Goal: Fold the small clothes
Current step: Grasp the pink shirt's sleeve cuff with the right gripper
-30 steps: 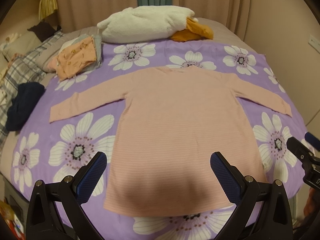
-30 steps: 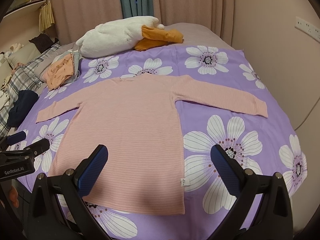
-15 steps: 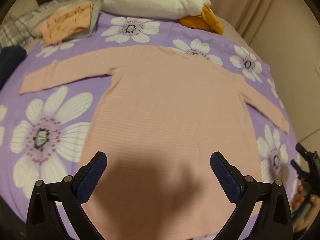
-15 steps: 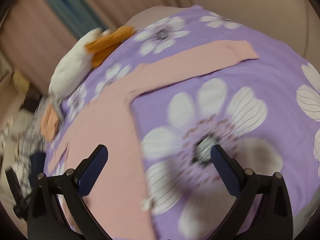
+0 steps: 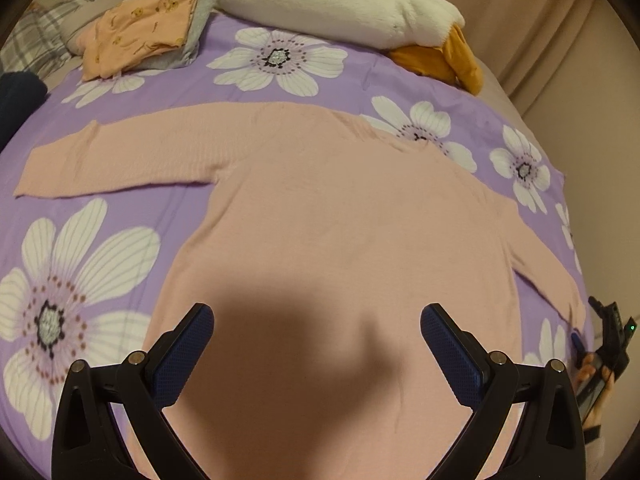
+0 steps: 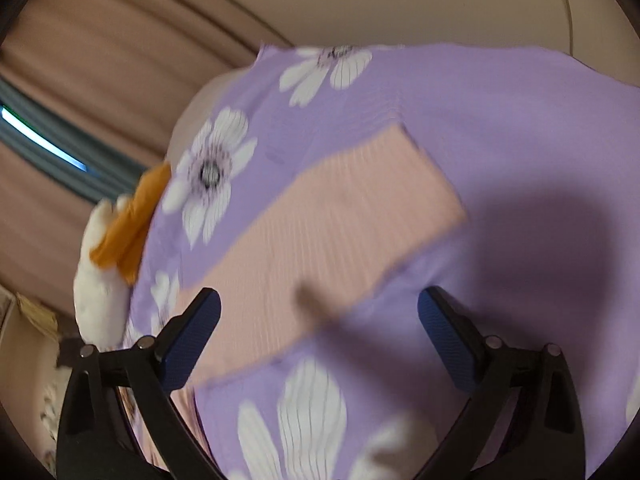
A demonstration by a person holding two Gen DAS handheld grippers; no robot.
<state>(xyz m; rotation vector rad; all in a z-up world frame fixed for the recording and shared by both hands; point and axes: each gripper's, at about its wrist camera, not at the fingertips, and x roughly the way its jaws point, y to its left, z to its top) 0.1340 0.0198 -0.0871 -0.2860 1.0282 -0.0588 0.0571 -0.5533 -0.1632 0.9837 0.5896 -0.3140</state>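
Two blue-padded fingers of the left gripper stood wide apart, empty, above the pink shirt, which lay flat on the purple flowered sheet with sleeves spread. From the right wrist, blurred, the right gripper gaped open over the shirt's sleeve end, holding nothing.

Right-wrist view motion-blurred, pink shirt hem cut off by bottom edge, its sleeve smeared, dark bundle cropped at left, stuffed toy indistinct.
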